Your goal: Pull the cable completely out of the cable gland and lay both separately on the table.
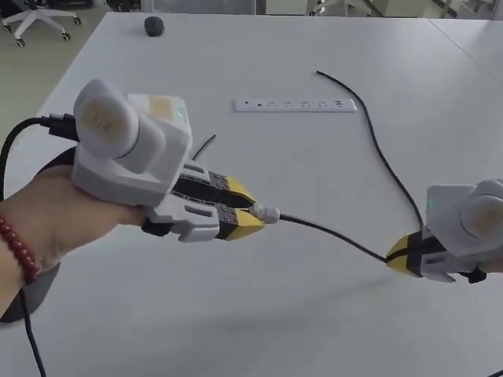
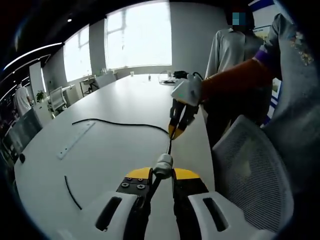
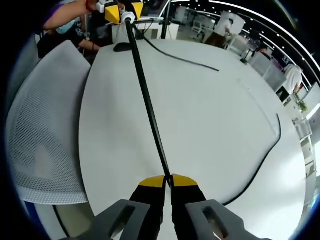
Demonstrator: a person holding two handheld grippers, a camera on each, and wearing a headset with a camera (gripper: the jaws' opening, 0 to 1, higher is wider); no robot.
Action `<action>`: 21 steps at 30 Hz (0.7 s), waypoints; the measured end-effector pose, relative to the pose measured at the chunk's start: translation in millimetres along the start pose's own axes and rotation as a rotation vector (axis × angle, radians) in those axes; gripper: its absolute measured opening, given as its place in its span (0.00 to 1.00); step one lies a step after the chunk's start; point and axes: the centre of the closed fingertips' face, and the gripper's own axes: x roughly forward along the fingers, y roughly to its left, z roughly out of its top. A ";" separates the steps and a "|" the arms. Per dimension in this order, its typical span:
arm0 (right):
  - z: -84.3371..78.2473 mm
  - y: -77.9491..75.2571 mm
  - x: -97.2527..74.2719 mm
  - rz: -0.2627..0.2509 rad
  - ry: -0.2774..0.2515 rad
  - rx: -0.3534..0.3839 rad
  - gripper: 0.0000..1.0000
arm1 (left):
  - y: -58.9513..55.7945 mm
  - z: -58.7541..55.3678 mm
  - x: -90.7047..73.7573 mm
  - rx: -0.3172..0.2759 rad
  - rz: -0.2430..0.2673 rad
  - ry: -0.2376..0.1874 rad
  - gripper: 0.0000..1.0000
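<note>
My left gripper (image 1: 250, 214) is held above the table, shut on the white cable gland (image 1: 266, 214), which sticks out past its yellow tips. In the left gripper view the cable gland (image 2: 162, 165) sits between the jaws. A black cable (image 1: 334, 233) runs from the gland to my right gripper (image 1: 395, 260), which is shut on it. Beyond that grip the cable (image 1: 376, 141) trails across the table toward the far side. In the right gripper view the cable (image 3: 147, 105) stretches straight from the shut jaws up to the gland (image 3: 129, 18) in the left gripper (image 3: 120, 12).
A white power strip (image 1: 295, 105) lies on the white table (image 1: 259, 306) beyond the grippers. A short black cable piece (image 1: 203, 146) lies near it. A dark mouse (image 1: 154, 26) rests at the far edge. A mesh chair (image 2: 250, 165) and a person (image 2: 235, 55) stand beside the table.
</note>
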 end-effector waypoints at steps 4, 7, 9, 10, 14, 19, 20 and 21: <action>-1.4 -0.5 0.8 -0.005 0.000 0.002 0.00 | -0.3 0.7 3.6 -0.006 0.002 0.001 0.16; -3.7 -0.9 2.2 -0.005 0.001 0.004 0.00 | -0.8 0.2 7.1 -0.010 0.004 0.007 0.16; -5.2 -2.6 3.0 -0.009 -0.002 0.009 0.00 | -0.2 0.8 8.0 -0.016 0.009 0.003 0.16; -4.8 -3.1 3.0 -0.010 -0.008 0.011 0.00 | -0.5 1.3 8.7 -0.021 0.008 0.000 0.16; -2.4 -4.1 2.8 -0.012 -0.009 0.014 0.00 | -1.1 -0.9 12.6 -0.022 0.010 0.011 0.16; -0.5 -5.3 1.3 -0.016 -0.012 0.013 0.00 | 0.5 0.7 13.1 -0.023 0.020 0.007 0.16; 0.0 -5.7 1.0 -0.017 -0.013 0.013 0.00 | 0.7 1.2 13.0 -0.024 0.020 0.006 0.16; -0.1 -5.1 0.9 -0.014 -0.012 0.014 0.00 | 1.2 1.6 13.0 -0.024 0.021 0.006 0.16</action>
